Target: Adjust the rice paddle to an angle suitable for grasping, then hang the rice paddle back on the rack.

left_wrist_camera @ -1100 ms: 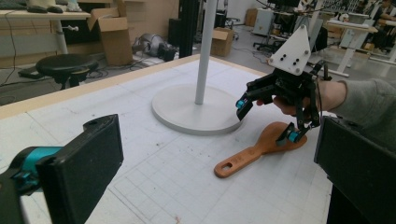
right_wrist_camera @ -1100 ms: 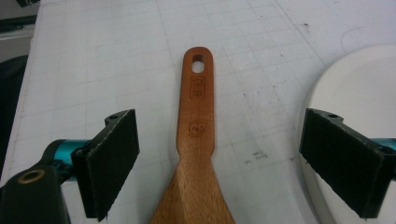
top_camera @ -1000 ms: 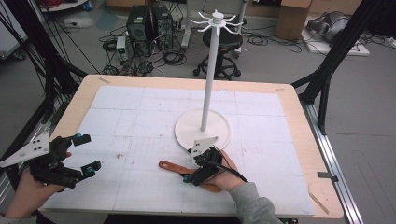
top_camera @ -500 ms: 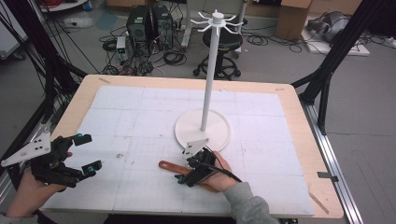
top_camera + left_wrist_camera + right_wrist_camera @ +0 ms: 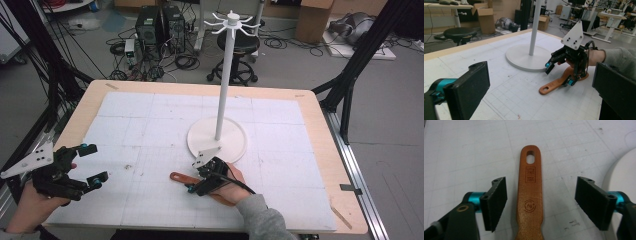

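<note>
The wooden handle's (image 5: 530,195) wide end runs off the right gripper view's bottom edge, hand-covered from above

A wooden-edged table (image 5: 320,130) carried a white gridded mat (image 5: 150,130) over most of its top. On the mat stood the round base of a white hook stand (image 5: 217,140), and just in front of it lay a brown wooden utensil (image 5: 530,195), flat, its holed handle end pointing toward the table's left side.

Right claw (image 5: 195,182) held low, jaws just closing; left claw (image 5: 90,164) gapes wide.
</note>
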`<state>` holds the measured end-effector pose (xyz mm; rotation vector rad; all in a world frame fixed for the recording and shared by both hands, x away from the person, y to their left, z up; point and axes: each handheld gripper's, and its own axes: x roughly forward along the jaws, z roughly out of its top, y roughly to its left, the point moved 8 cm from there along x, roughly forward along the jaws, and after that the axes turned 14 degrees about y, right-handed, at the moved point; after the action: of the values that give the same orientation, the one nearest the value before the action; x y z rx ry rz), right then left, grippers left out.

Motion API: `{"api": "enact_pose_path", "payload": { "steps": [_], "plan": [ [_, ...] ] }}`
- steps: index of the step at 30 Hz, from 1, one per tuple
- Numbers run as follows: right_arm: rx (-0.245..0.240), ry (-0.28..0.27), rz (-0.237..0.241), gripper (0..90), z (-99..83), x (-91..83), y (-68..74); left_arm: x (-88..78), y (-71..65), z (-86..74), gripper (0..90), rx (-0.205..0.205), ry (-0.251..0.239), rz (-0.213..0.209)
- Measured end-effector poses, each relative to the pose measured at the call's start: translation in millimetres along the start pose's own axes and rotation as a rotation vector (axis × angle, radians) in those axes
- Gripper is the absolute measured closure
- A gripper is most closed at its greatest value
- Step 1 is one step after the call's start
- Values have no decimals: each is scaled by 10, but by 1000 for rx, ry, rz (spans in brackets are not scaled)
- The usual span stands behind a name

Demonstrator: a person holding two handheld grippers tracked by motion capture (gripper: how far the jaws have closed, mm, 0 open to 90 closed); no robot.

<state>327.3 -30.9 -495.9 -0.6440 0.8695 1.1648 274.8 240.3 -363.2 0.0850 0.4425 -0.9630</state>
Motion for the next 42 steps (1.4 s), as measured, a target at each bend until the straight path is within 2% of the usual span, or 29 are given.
{"api": "enact_pose_path", "payload": {
  "steps": [8, 15, 19, 21, 30, 37, 42],
  "plan": [
    [20, 41, 17, 324, -45, 24, -13, -6, -8, -40, 18, -5, 14, 6],
    [27, 45, 16, 327, -46, 26, -11, -39, -19, -37, 18, -6, 8, 11],
    [19, 47, 7, 373, -53, 16, -19, -14, 0, -56, 18, -8, 17, 13],
    [31, 55, 7, 407, -63, 1, -11, -6, 2, -71, 18, -11, 22, 12],
    [3, 71, 6, 518, -76, -26, 42, -38, -6, -51, 18, -7, 13, 15],
    [-7, 70, 9, 547, -80, -28, 54, 37, 0, -66, 18, -5, 31, 2],
    [-3, 70, 2, 565, -80, -32, 61, 29, -3, -60, 18, -4, 29, 3]
  ]
}}
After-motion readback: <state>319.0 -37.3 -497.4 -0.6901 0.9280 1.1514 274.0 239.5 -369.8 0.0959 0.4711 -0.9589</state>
